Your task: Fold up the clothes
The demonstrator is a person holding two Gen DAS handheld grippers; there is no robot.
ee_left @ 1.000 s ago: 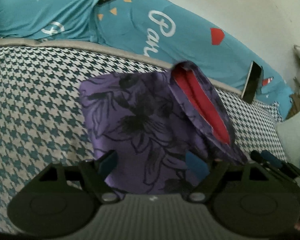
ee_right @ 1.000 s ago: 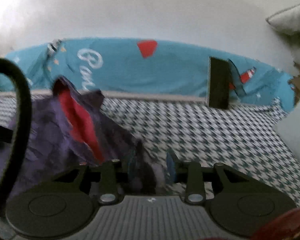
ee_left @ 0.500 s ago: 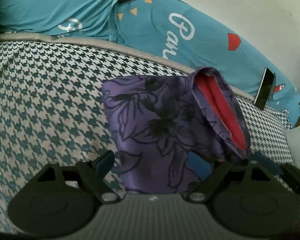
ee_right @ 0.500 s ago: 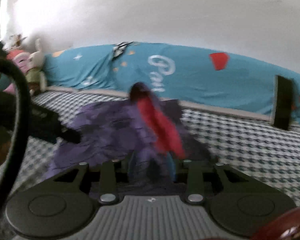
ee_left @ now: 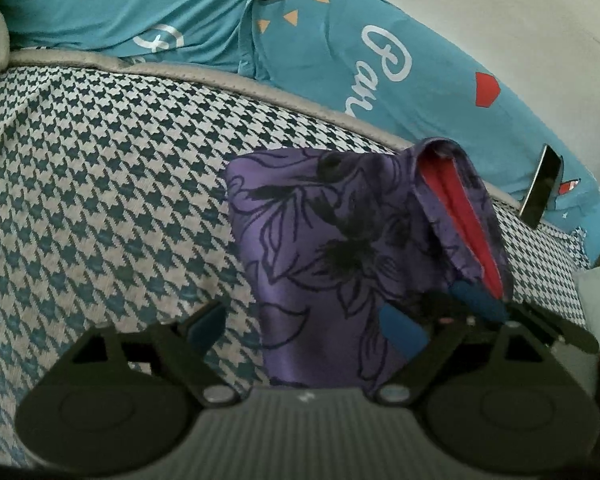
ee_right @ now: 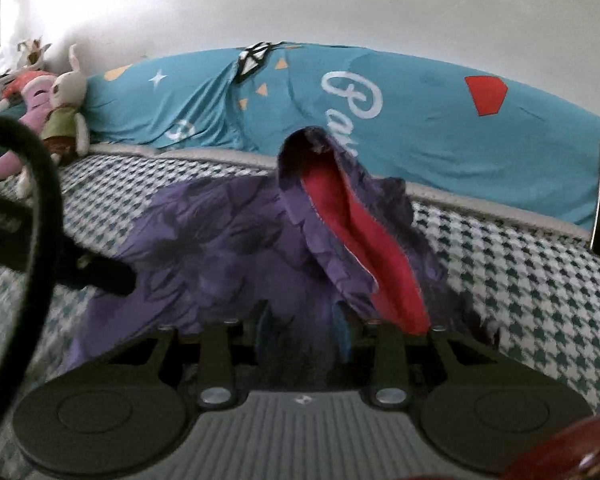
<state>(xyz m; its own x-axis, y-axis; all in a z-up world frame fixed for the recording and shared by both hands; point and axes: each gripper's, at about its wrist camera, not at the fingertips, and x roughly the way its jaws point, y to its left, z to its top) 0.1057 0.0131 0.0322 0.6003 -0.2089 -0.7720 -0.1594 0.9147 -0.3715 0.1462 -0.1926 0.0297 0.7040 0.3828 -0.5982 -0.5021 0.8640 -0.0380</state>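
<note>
Currently mid-fold on the bed (ee_left: 100,184): purple floral garment (ee_left: 320,256) lying on the houndstooth cover, right edge lifted so the red lining (ee_left: 464,224) shows. Right hand-held gripper (ee_right: 302,332) pinched tight on the near right part of that cloth, blue pads nearly together with dark fabric bunched between. Left hand-held gripper (ee_left: 304,326) spread wide, gripping nothing, poised over the garment's near left edge; the left pad over bare cover, the right pad over cloth.

Likely risks from here: thin, slippery-looking fabric sliding out of the single pinch during the carry-over, letting the flap drop crooked. Pulling with only one corner held could also drag the whole piece across the bed rather than fold it. Dark phone (ee_left: 540,188) leaning against the teal bolster (ee_left: 340,40) at far right, well apart, hardly a concern.
</note>
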